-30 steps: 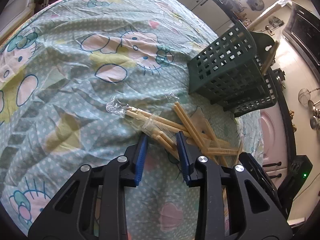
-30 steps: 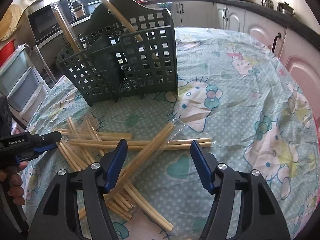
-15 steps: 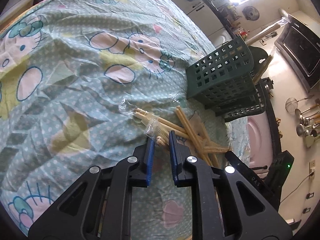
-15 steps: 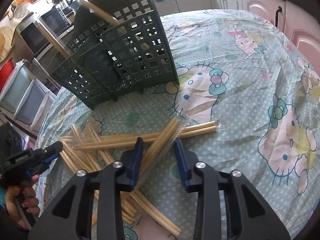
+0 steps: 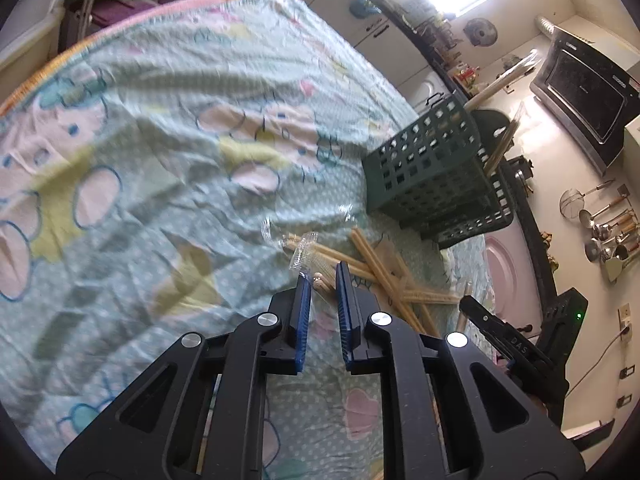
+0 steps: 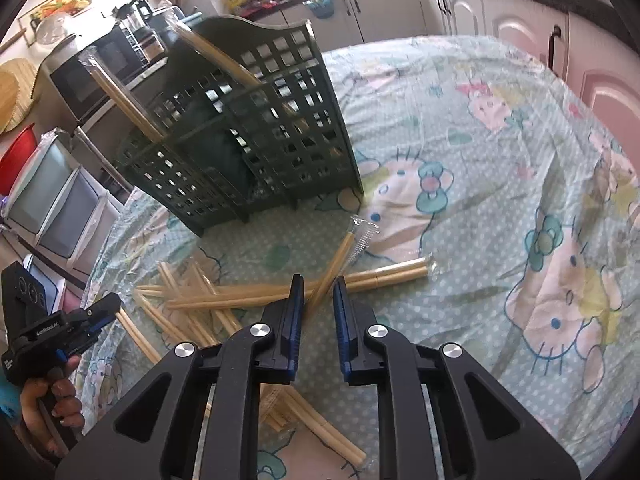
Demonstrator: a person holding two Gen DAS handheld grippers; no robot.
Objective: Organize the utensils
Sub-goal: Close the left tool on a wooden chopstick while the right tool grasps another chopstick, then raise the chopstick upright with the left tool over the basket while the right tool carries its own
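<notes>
A dark green slotted basket (image 5: 424, 172) (image 6: 248, 140) stands on the cartoon-print tablecloth (image 5: 160, 160), with two wrapped chopstick pairs (image 6: 216, 56) leaning in it. Several loose bamboo chopsticks (image 5: 392, 280) (image 6: 208, 296) lie crossed in front of it. My left gripper (image 5: 322, 276) is shut on a wrapped chopstick pair (image 5: 320, 268), whose clear wrapper end (image 5: 306, 246) sticks up. My right gripper (image 6: 318, 284) has its jaws closing around another wrapped pair (image 6: 340, 256) that slants between them, with a slim gap still showing. A hand holds the left gripper (image 6: 112, 306) at the pile's left edge.
Another wrapped pair (image 6: 392, 272) lies right of my right gripper. The table edge (image 6: 108, 240) drops just left of the pile, towards plastic drawers (image 6: 52, 200). A microwave (image 5: 580, 96) and hanging ladles (image 5: 608, 232) are beyond the basket. Pink cabinets (image 6: 600, 80) stand behind the table.
Both pairs of jaws have narrowed a lot. The left has shut on the wrapped pair and drawn back slightly with it. The right has closed in around the slanting pair.
</notes>
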